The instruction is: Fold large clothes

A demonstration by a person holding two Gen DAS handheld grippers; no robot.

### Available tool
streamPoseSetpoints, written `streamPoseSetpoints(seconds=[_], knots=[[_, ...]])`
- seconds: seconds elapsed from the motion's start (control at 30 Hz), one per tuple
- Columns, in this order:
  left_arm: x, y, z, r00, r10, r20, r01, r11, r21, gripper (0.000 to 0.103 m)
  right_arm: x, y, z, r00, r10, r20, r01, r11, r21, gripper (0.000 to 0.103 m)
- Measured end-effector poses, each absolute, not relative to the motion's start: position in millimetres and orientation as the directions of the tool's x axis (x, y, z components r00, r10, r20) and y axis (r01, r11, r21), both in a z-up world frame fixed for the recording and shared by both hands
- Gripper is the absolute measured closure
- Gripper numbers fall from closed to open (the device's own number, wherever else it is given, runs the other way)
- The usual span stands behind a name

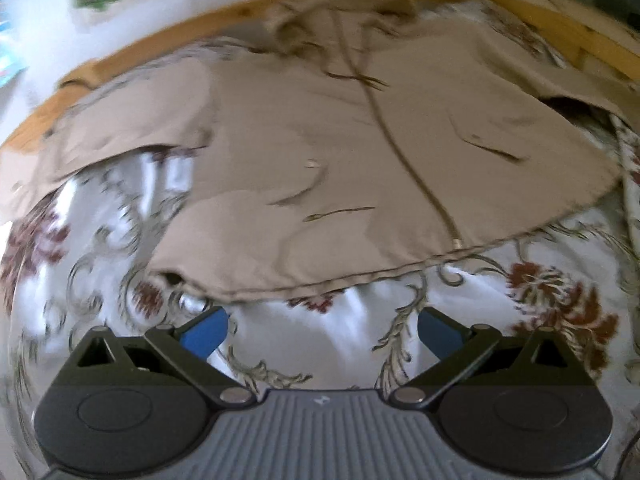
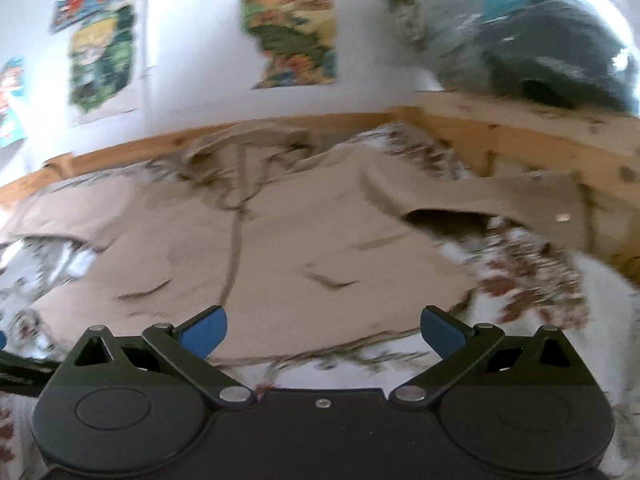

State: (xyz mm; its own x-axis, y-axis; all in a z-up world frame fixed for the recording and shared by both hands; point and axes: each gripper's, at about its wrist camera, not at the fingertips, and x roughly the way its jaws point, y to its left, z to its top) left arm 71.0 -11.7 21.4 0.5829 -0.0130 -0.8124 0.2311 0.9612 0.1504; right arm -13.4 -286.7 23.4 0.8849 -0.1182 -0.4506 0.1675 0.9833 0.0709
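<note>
Fabric of a tan zip-front hooded jacket [image 1: 360, 168] is spread front-up on the floral bedsheet [image 1: 480, 320], ready for folding; the left gripper [image 1: 323, 330] is held wide open, empty, before its hem.

The right gripper [image 2: 323, 330] is likewise spread, empty, probably just over the hem.

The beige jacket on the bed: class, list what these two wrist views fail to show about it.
- Beige jacket, left wrist view: motion blur smears the collar; its shape is unclear.
- Left sleeve: its cuff is cut off by the picture's edge.
- Right wrist view: the near hem is partly hidden behind the open right gripper.
- Wall pictures: too blurred to read.
</note>
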Motion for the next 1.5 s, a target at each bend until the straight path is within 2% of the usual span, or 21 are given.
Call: streamPoseSetpoints(seconds=[0.17,0.27,0.37,0.43,0.47,0.53,0.7,0.77,0.83,0.87,0.9,1.0,1.13,1.2,1.23,1.27,1.4,1.5], knots=[[112,-22,20,0.506,0.192,-0.841,0.243,0.904,0.352,0.001,-27,-341,47,0.894,-0.051,-0.445,0.205,0.93,0.306,0.001],[137,-23,25,0.505,0.193,-0.841,0.225,0.912,0.344,0.001,-23,-370,58,0.894,-0.117,-0.433,0.272,0.909,0.316,0.001],[150,-27,34,0.589,0.08,-0.804,0.236,0.935,0.266,0.001,-11,-400,67,0.887,-0.22,-0.406,0.327,0.92,0.215,0.008],[156,-31,35,0.68,0.001,-0.734,0.244,0.943,0.228,0.001,4,-422,72,0.878,-0.287,-0.382,0.354,0.928,0.117,0.012],[158,-34,33,0.716,-0.016,-0.698,0.239,0.945,0.224,0.001,14,-432,73,0.876,-0.315,-0.366,0.36,0.931,0.059,0.017],[164,-39,27,0.747,-0.012,-0.664,0.215,0.95,0.226,0.001,39,-451,73,0.872,-0.36,-0.332,0.355,0.932,-0.078,0.02],[172,-29,6,0.7,-0.058,-0.712,0.291,0.933,0.211,0.001,102,-489,57,0.831,-0.508,-0.226,0.345,0.789,-0.508,0.023],[177,-20,-1,0.692,-0.051,-0.72,0.286,0.935,0.209,0.001,125,-504,46,0.798,-0.562,-0.218,0.338,0.717,-0.61,0.036],[181,-9,-9,0.673,-0.064,-0.737,0.277,0.946,0.171,0.001,148,-520,33,0.749,-0.621,-0.23,0.335,0.655,-0.678,0.045],[181,-3,-13,0.661,-0.073,-0.747,0.269,0.952,0.146,0.001,157,-523,27,0.728,-0.643,-0.238,0.325,0.629,-0.706,0.053],[183,0,-17,0.652,-0.078,-0.754,0.261,0.957,0.127,0.001,168,-529,20,0.705,-0.666,-0.245,0.309,0.598,-0.74,0.056],[186,9,-25,0.635,-0.078,-0.769,0.244,0.964,0.103,0.001,189,-539,6,0.677,-0.69,-0.254,0.265,0.551,-0.792,0.063],[185,13,-23,0.654,-0.065,-0.753,0.222,0.969,0.109,0.001,210,-548,-4,0.646,-0.734,-0.209,0.211,0.435,-0.875,0.069],[184,14,-22,0.671,-0.074,-0.737,0.208,0.974,0.091,0.001,217,-545,-7,0.638,-0.745,-0.196,0.183,0.394,-0.901,0.077],[183,14,-20,0.679,-0.081,-0.73,0.199,0.977,0.077,0.001,220,-546,-5,0.634,-0.748,-0.199,0.172,0.387,-0.906,0.091],[182,14,-19,0.681,-0.088,-0.726,0.195,0.979,0.064,0.001,221,-546,-1,0.626,-0.75,-0.211,0.161,0.39,-0.906,0.095],[180,14,-11,0.694,-0.119,-0.711,0.199,0.979,0.031,0.001,218,-536,17,0.644,-0.72,-0.26,0.123,0.433,-0.893,0.101],[181,13,-4,0.719,-0.123,-0.684,0.208,0.977,0.043,0.001,204,-515,49,0.696,-0.654,-0.296,0.154,0.538,-0.829,0.103]])
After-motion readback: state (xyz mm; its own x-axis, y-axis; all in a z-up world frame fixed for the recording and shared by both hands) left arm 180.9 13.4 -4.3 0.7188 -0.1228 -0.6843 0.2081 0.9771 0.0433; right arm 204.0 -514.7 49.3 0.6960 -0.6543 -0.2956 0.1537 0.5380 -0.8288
